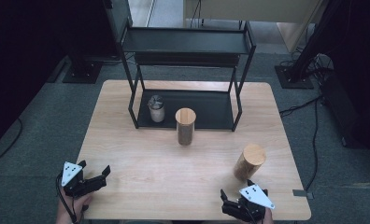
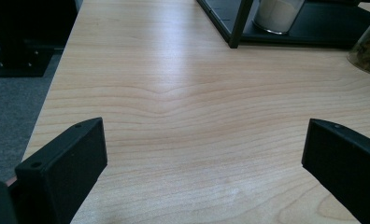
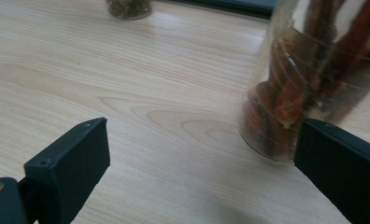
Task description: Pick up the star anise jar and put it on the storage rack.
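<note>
Jar [image 1: 250,162] with the wooden lid stands at lower right, just above your right tongs [image 1: 233,198], which gape empty; your left tongs [image 1: 95,173] gape too.

Bare run of table [image 1: 141,182] along near edge and left side; obstructions: jar [image 1: 249,162] near right edge, jar [image 1: 185,126] mid-table, black rack [image 1: 188,46] spanning far edge.

A studio-like lab: dark curtains [image 1: 29,51], stand bases [image 1: 82,70], floor cables [image 1: 314,140].
</note>
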`<move>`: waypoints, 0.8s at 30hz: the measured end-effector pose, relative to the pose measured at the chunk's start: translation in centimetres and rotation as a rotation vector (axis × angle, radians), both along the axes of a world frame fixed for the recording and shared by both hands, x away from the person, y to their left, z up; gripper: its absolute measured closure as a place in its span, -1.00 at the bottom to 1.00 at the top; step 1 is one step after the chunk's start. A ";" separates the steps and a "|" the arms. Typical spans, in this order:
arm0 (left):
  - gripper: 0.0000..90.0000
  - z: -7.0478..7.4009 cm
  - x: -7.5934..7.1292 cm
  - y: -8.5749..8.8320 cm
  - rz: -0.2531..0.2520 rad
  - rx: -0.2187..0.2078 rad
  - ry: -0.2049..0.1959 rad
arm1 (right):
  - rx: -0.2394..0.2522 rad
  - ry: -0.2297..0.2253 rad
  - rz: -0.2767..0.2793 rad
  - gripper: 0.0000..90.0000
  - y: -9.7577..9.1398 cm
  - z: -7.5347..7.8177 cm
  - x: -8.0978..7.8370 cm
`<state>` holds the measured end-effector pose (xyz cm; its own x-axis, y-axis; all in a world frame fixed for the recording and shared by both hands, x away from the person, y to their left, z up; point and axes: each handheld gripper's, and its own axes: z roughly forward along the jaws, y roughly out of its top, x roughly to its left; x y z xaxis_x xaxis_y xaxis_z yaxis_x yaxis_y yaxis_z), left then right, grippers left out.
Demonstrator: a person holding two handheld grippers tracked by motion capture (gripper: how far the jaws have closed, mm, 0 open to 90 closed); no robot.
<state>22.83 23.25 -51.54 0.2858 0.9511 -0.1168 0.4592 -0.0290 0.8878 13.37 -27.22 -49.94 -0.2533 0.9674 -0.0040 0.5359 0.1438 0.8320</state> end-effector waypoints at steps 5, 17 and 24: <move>-0.99 0.0 0.0 0.0 -0.001 0.002 -0.001 | 0.000 -0.003 0.016 -0.92 0.8 0.0 0.3; -0.99 0.0 0.0 0.0 -0.001 0.002 -0.003 | -0.001 -0.012 0.051 -0.92 2.4 0.4 1.2; -0.99 0.0 0.0 0.0 -0.002 0.002 -0.003 | 0.000 -0.014 0.071 -0.92 3.5 0.4 1.8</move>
